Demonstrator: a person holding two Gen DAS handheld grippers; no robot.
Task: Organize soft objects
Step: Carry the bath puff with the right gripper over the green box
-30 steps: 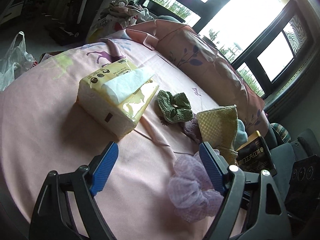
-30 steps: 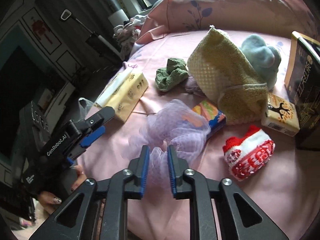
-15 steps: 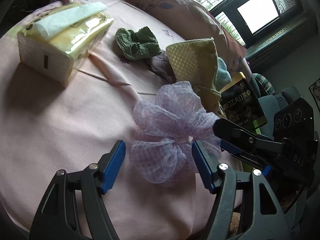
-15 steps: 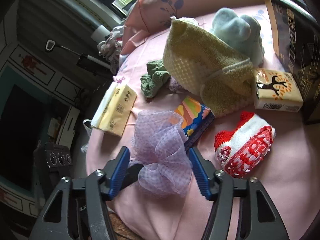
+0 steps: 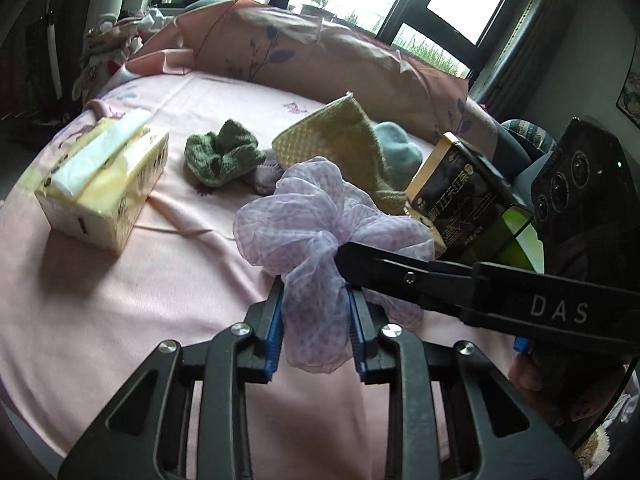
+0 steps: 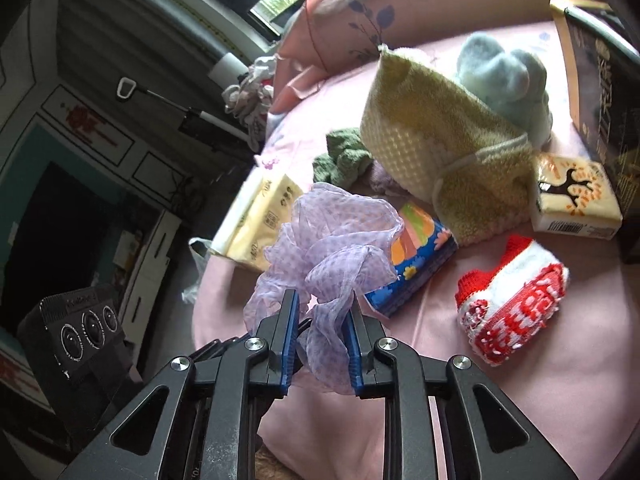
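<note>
The lilac mesh scrunchie (image 5: 320, 216) — sheer, dotted gauze gathered into loose ruffles — is lifted just above the smooth pink bedsheet (image 5: 100, 300), and everything else sits around it. The left gripper (image 5: 316, 320) has its blue ribbed pads pressed into the scrunchie's lower folds, pinching them tight. The right gripper (image 6: 322, 340) also has a bunch of the gauze squeezed between its pads, its jaws closing on it; its black finger crosses the left wrist view from the right.

Just behind the scrunchie stands a yellow waffle-weave towel (image 6: 436, 152), tented into a peak, with a fluffy pale-blue plush (image 6: 504, 80) behind that. Left of the scrunchie lies a glossy tissue pack (image 5: 104, 184); beyond it, a crumpled green knit cloth (image 5: 222, 152). To its right — a red-and-white knitted sock (image 6: 512, 304) with rubbery grip dots.
</note>
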